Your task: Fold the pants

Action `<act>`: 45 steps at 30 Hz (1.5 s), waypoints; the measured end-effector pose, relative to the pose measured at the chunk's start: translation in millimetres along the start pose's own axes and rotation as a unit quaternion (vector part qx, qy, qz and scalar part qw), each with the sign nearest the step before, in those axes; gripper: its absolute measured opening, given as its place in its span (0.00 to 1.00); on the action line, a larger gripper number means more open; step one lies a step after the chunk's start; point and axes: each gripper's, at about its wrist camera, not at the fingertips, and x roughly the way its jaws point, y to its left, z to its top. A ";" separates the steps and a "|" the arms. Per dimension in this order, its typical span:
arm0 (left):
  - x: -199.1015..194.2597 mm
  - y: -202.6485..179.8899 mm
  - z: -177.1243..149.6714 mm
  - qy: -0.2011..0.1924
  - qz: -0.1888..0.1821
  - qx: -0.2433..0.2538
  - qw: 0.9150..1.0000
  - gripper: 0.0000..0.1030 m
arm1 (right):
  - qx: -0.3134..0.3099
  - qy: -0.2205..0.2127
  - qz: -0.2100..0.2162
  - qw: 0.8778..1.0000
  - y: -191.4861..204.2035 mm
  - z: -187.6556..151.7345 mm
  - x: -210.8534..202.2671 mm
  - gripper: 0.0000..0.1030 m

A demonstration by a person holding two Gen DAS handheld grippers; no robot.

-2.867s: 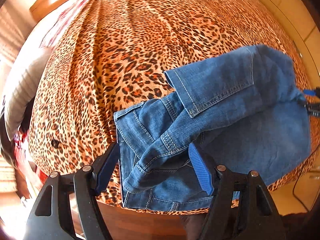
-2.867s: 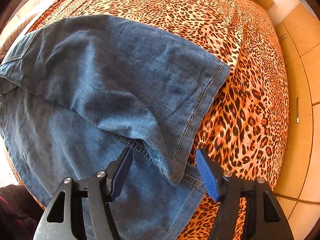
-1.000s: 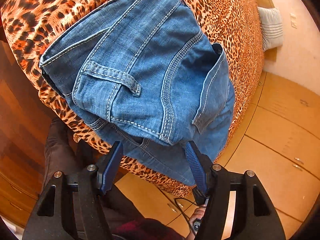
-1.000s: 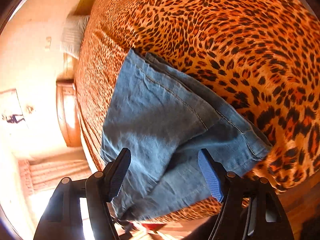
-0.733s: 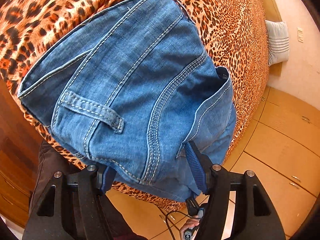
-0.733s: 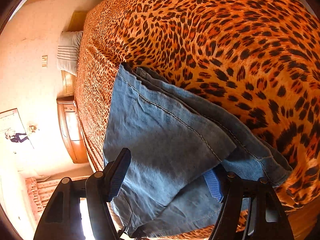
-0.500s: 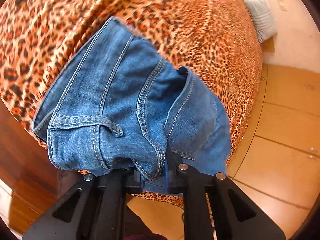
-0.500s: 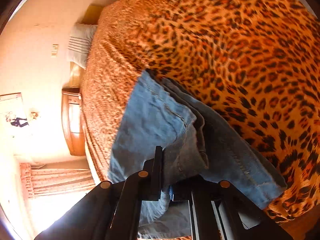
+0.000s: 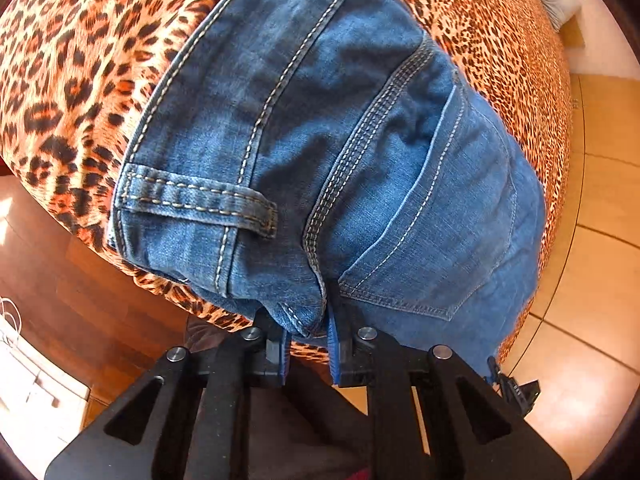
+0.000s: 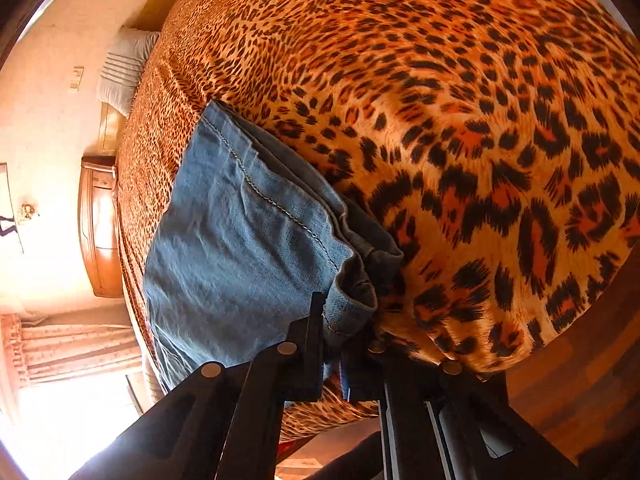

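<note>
Both grips are set for the next fold: the left gripper (image 9: 307,334) is clamped on the jeans (image 9: 328,140) at the waist, the right gripper (image 10: 332,344) on the hems, at the bed (image 10: 480,100) edge. Next, I judge, both must lift together evenly.

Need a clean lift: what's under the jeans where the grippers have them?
Under the jeans only the leopard-print bedspread shows. Left gripper and right gripper pinch the near edges; anything beneath the denim is covered.

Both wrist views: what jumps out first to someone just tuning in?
The blue jeans fill the left view, belt loop and back pocket up, on a loud leopard-print bedspread. The left claw is shut on the waistband end; the right claw pinches the stacked leg hems near the bed's edge.
</note>
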 end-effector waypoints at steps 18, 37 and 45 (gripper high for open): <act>-46.0 13.2 127.2 -0.052 -0.027 -0.053 0.997 0.61 | -0.130 -0.020 -0.054 0.990 106.4 120.2 38.9 0.54; -68.2 -5.3 111.7 -0.070 0.051 -0.004 0.996 0.43 | -0.223 -0.050 -0.162 0.960 140.0 111.8 33.2 0.37; -84.7 54.5 15.6 -0.044 -0.052 -0.054 0.996 0.61 | -0.185 -0.016 -0.094 0.978 101.5 39.3 -21.4 0.58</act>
